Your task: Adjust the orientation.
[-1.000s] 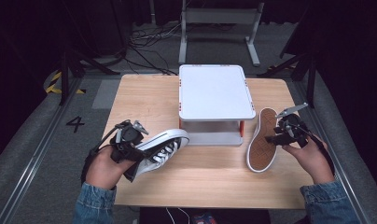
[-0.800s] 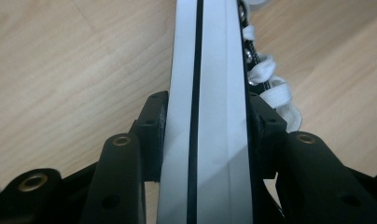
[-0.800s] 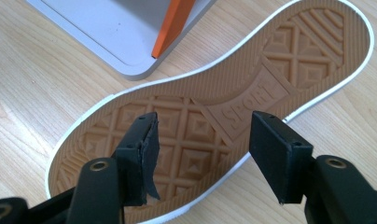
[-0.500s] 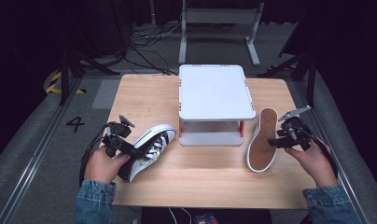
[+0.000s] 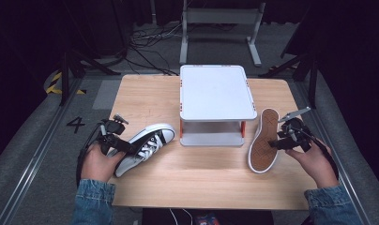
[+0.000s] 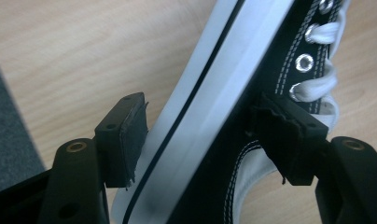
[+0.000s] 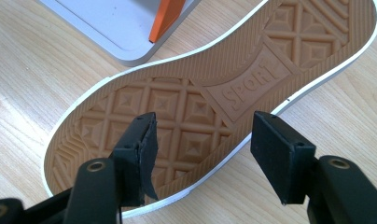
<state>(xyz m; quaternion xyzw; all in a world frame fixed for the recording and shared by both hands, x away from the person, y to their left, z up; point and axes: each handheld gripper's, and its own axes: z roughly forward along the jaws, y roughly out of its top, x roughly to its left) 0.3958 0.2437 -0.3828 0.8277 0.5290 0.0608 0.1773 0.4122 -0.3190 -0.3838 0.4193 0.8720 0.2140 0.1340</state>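
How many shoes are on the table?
2. One shoe lies left of the white stand, laces showing. The other shoe lies right of it, brown sole up. None looks hidden.

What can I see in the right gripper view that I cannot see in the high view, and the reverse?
The right gripper view gives the sole's diamond tread, the moulded word SPORT, and the right gripper open over it. The high view gives the black sneaker at the left gripper, both hands and the whole white rack. Both share the upturned brown-soled shoe, the rack's orange leg and the wooden table.
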